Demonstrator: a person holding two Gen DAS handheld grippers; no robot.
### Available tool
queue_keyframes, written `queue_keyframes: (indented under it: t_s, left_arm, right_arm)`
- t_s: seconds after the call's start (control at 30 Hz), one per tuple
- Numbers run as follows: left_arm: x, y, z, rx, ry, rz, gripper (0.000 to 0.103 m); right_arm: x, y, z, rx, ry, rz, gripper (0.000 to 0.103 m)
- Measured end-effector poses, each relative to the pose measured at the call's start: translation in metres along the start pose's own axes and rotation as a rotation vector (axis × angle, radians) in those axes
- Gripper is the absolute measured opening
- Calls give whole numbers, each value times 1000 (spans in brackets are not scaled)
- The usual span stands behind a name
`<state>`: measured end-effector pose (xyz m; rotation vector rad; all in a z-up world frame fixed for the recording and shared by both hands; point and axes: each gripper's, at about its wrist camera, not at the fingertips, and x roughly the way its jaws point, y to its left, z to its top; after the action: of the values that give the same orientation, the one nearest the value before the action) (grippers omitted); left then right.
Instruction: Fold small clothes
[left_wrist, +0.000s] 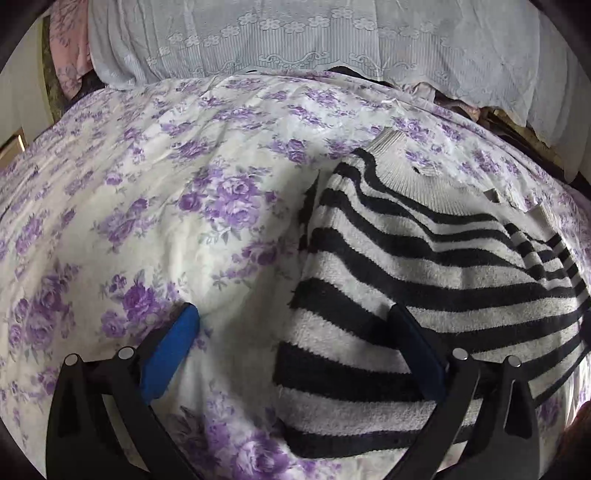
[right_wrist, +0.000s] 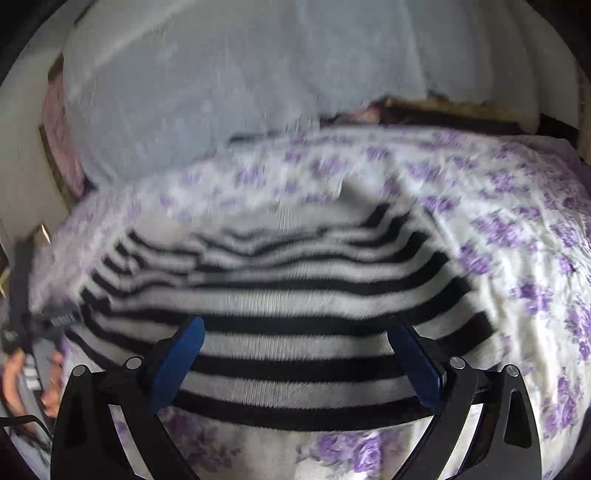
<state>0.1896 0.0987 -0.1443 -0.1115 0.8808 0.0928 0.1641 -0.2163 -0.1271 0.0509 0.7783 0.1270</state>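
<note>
Both the left gripper (left_wrist: 293, 334) and right gripper (right_wrist: 295, 349) hover, jaws apart, over the striped sweater (left_wrist: 424, 280) (collar toward 12 o'clock) on the floral bedspread (left_wrist: 147, 192)

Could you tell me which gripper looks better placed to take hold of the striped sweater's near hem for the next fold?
Probably the right gripper: its open jaws sit centred over the striped sweater. The left gripper straddles only its side edge.

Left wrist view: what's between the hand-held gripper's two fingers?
The striped sweater's left edge and bare floral bedsheet; the left hand-held gripper straddles that edge, open, holding nothing.
</note>
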Motion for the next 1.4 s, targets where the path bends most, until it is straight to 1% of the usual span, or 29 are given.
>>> queue_keyframes:
  t_s: [0.03, 0.07, 0.1, 0.13, 0.17, 0.2, 0.23, 0.27, 0.3, 0.37, 0.4, 0.43, 0.5, 0.57, 0.67, 0.7, 0.73, 0.8, 0.83, 0.9, 0.97, 1.03, 1.1, 1.17, 1.2, 1.23, 1.27, 1.33, 1.4]
  left_arm:
    - [-1, -2, 0, 12, 1, 6, 99]
    - [-3, -2, 0, 12, 3, -4, 99]
    - [-6, 1, 1, -2, 9, -39, 99]
    - [-10, 5, 3, -28, 9, -107, 99]
    - [-14, 8, 4, -58, 6, -178, 99]
    - [-15, 10, 7, -85, 9, -240, 99]
    - [-14, 11, 9, -105, 19, -294, 99]
    - [-11, 9, 9, -104, 33, -316, 99]
    - [-4, 6, 7, -91, 50, -314, 99]
    - [12, 1, -1, -62, 78, -264, 99]
    - [13, -2, -3, -47, 66, -251, 99]
    - [10, -7, -3, -25, 58, -228, 99]
    - [10, -11, -4, -4, 56, -213, 99]
    - [11, -10, -4, -19, 63, -214, 99]
    - [11, -10, -3, -28, 71, -201, 99]
    - [12, -12, -2, -26, 71, -194, 99]
    - [12, -12, -2, -23, 71, -190, 99]
    - [12, -11, -2, -27, 74, -193, 99]
    - [12, -11, -2, -29, 77, -192, 99]
    - [13, -12, -1, -29, 80, -189, 99]
    - [12, -12, -1, -29, 84, -188, 99]
    - [12, -12, -1, -33, 93, -195, 99]
    - [10, -11, 0, -39, 106, -213, 99]
    - [8, -11, -1, -38, 117, -234, 99]
    - [7, -11, -1, -39, 120, -245, 99]
    - [6, -12, -2, -38, 121, -255, 99]
    - [6, -14, -2, -33, 121, -263, 99]
    - [7, -17, -2, -18, 113, -270, 99]
    - [10, -15, 0, -21, 107, -299, 99]
  right_arm:
    - [1, 9, 0, -29, 4, -47, 100]
    - [-8, 15, 0, -49, -48, -60, 100]
    - [-21, 22, 3, -68, -116, -49, 100]
    - [-31, 31, 5, -87, -172, -33, 100]
    - [-38, 40, 10, -109, -206, -27, 100]
    - [-37, 50, 18, -134, -209, -39, 100]
    - [-31, 58, 26, -151, -191, -60, 100]
    - [-21, 65, 32, -160, -161, -80, 100]
    - [-7, 69, 36, -163, -120, -104, 100]
    - [35, 69, 31, -162, 5, -177, 100]
    - [51, 67, 25, -156, 61, -171, 100]
    - [43, 64, 28, -134, 34, -155, 100]
    - [37, 62, 29, -125, 21, -154, 100]
    - [32, 61, 32, -112, 6, -143, 100]
    - [29, 66, 51, -98, -40, -127, 100]
    - [34, 70, 60, -109, -28, -142, 100]
    - [45, 76, 68, -132, 3, -162, 100]
    - [83, 83, 77, -172, 120, -190, 100]
    - [100, 81, 80, -160, 154, -181, 100]
    - [111, 75, 89, -110, 168, -169, 100]
    - [108, 74, 94, -79, 159, -180, 99]
    - [86, 73, 90, -59, 86, -166, 99]
    - [60, 72, 80, -56, 35, -153, 100]
    - [40, 69, 60, -75, 1, -176, 100]
    - [39, 66, 48, -84, 19, -196, 100]
    - [46, 62, 36, -94, 67, -195, 100]
    - [47, 58, 27, -94, 54, -167, 100]
    - [31, 49, 31, -41, 19, -136, 100]
    - [6, 44, 32, -4, -85, -91, 100]
